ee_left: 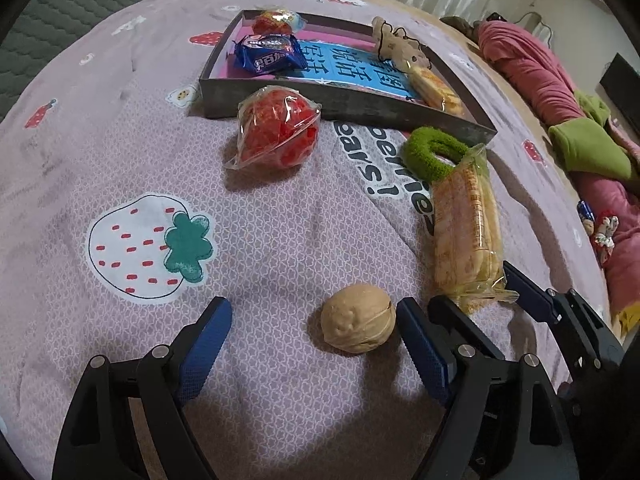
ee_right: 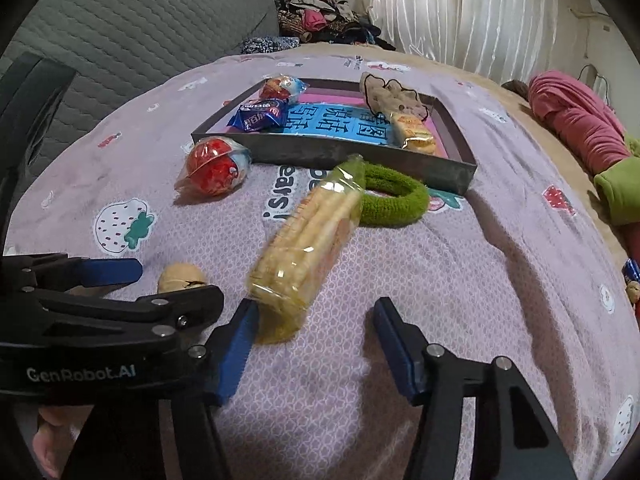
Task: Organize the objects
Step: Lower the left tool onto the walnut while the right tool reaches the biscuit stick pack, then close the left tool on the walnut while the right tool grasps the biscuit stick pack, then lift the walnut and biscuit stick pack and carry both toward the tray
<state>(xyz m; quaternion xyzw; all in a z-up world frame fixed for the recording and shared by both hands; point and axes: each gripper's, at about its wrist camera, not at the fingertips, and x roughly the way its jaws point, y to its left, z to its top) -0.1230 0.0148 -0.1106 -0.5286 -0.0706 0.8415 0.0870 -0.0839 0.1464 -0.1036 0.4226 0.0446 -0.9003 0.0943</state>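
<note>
Clearly both open: left hand-held gripper (ee_left: 314, 340) straddles the walnut (ee_left: 358, 319) on the near bed, right hand-held gripper (ee_right: 316, 334) beside the biscuit pack (ee_right: 308, 248) (slippery wrap), which may squirt away

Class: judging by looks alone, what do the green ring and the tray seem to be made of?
Green ring: probably terry or chenille fabric, matte; its surface looks fuzzy and looped.
Tray: possibly cardboard or thin metal; its dull grey walls are thin, flat and scuffed.
</note>
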